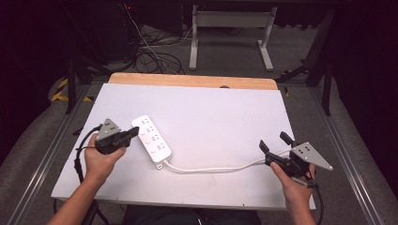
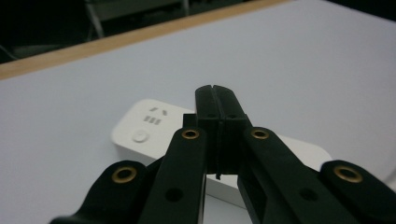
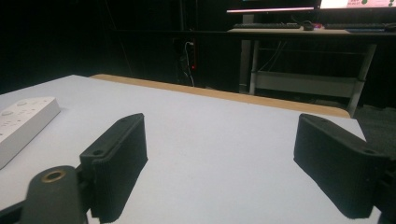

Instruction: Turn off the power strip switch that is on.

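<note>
In the high view, one white rectangular plastic power strip [image 1: 151, 138] is seen lying on the white-topped table [image 1: 220, 108], left of centre, its single white cable [image 1: 211, 168] trailing right. Two hands are counted: the left hand [image 1: 96, 159] carries the left tongs [image 1: 133, 131], pressed together beside the strip's near end; the right hand [image 1: 293, 185] carries the right tongs [image 1: 274, 141], spread wide near the cable's far end.

In the left gripper view, the left tongs [image 2: 216, 100] are shown closed on nothing, just above the strip [image 2: 154, 126].

In the right gripper view, the right tongs [image 3: 219, 158] are held wide apart over bare table; the strip [image 3: 23, 119] is glimpsed far left.
</note>
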